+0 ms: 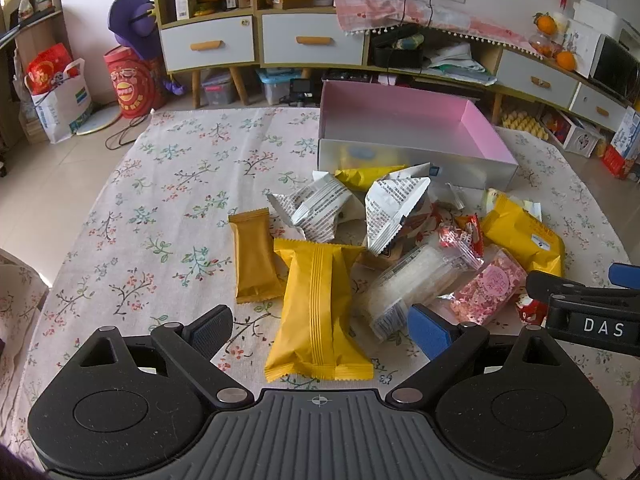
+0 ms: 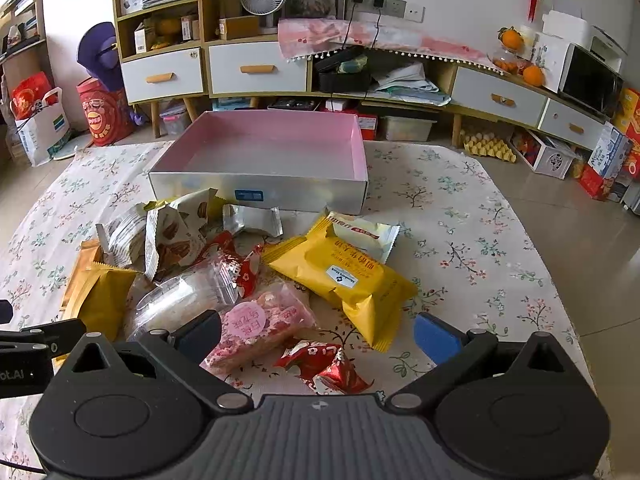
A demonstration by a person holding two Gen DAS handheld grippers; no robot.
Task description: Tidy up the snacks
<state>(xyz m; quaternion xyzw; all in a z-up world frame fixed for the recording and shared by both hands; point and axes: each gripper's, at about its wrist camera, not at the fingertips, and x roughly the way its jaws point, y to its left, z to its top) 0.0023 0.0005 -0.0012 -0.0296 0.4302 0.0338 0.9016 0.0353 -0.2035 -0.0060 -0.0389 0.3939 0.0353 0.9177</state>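
Note:
A pile of snack packets lies on the floral tablecloth (image 1: pixel 180 184) in front of a silver box (image 1: pixel 416 162) (image 2: pixel 304 190) whose pink inside is bare. My left gripper (image 1: pixel 320 332) is open, its fingers either side of a big yellow packet (image 1: pixel 316 312) that lies flat. A tan packet (image 1: pixel 254 260) lies just left of it and a clear tub (image 1: pixel 412 280) just right. My right gripper (image 2: pixel 318 336) (image 1: pixel 580 280) is open low over a pink packet (image 2: pixel 260 328) and a red wrapped sweet (image 2: pixel 324 364). Another yellow packet (image 2: pixel 340 276) lies beyond.
White printed packets (image 1: pixel 320 212) and a silver one (image 2: pixel 252 220) sit close to the box's front wall. The left gripper (image 2: pixel 24 340) shows at the left edge of the right wrist view. Low cabinets (image 2: pixel 256 68) and floor clutter stand behind the table.

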